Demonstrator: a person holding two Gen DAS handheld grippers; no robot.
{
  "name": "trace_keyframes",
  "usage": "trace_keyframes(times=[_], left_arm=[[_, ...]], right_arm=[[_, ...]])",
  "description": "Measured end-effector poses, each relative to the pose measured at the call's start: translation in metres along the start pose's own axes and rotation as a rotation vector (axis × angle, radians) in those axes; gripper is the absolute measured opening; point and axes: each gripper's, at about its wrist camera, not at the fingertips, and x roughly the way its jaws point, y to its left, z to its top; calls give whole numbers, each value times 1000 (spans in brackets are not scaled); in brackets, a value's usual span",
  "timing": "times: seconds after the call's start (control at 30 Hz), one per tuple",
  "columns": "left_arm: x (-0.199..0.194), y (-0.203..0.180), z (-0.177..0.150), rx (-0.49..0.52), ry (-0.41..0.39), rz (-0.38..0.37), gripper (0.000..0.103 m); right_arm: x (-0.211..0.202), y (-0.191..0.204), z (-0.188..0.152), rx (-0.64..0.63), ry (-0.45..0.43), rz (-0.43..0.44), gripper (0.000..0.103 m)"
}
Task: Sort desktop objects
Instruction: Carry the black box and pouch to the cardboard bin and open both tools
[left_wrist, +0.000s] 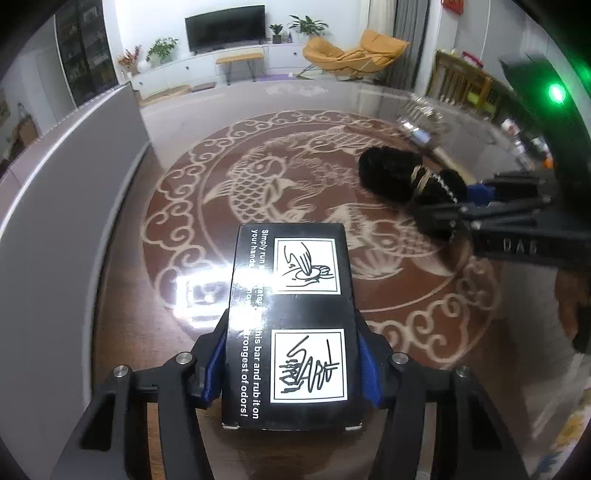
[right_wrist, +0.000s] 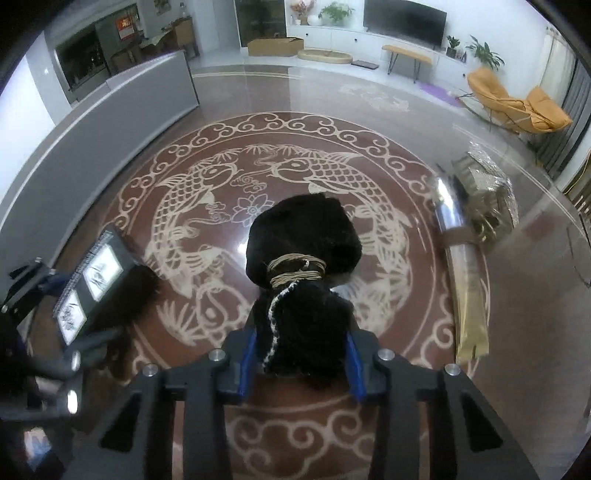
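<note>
Left wrist view only: printed panels and white text on black box (left_wrist: 291, 325); left gripper (left_wrist: 291, 363) pinching box sides, box on glass counter (left_wrist: 177, 206) over fish-pattern rug.
Right wrist view only: gold foil packet (right_wrist: 471, 325) and silver tube (right_wrist: 448, 206) at counter's right.
Right gripper (right_wrist: 301, 354) pinching black furry bundle (right_wrist: 303, 240) bound with tan cord, mid-counter, well apart from box.
Right gripper's fingers cover bundle's near end.

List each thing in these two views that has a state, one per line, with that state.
Black box: flat on the table, gripped at its sides by the left tool.
Black furry bundle: lying on the table, tied with cord, near end pinched in the right tool.
Gold packet: lying flat, untouched.
Television: screen dark.
</note>
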Motion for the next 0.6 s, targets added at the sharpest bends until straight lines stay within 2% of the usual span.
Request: trace_keyframes(times=[0.1,0.3,0.5,0.6], left_arm=[[-13,-5,-6,15,-40,8,58],[-49,-14,-24,30,-108,-3,58],[-87,-14,-30,5,-170,-36,58],[-108,-9,-34,-13,-204,-57,58]], right_arm=[[-12,-1,-18,-7,-29,-1,38],[-41,-19,-61,57,-64,67,38],[-66,-31,-84,121,-96,116,38],[-79,-32,-85,143,-121,141,38]])
